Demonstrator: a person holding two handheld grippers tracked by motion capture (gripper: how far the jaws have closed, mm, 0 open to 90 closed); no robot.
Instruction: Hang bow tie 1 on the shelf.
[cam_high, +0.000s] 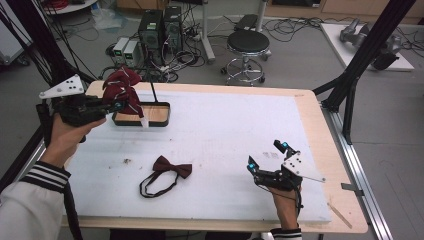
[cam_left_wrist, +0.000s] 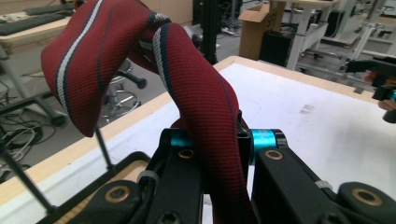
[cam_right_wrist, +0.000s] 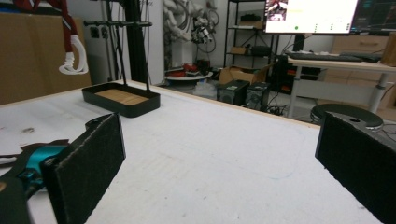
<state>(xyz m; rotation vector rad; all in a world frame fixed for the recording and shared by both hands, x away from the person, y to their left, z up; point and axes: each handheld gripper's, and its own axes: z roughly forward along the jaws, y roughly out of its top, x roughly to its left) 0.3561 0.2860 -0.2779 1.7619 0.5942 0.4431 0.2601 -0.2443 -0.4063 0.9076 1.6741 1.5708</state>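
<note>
- Our left claw grips the striped red tie above the black tray; we should lower it slowly onto the stand.
- Our right claw rests open on the worktop.

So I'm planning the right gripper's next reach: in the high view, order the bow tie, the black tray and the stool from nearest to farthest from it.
1. Bow tie, to the right gripper's left.
2. Black tray, far-left on the table.
3. Stool, on the floor beyond the table.
</note>
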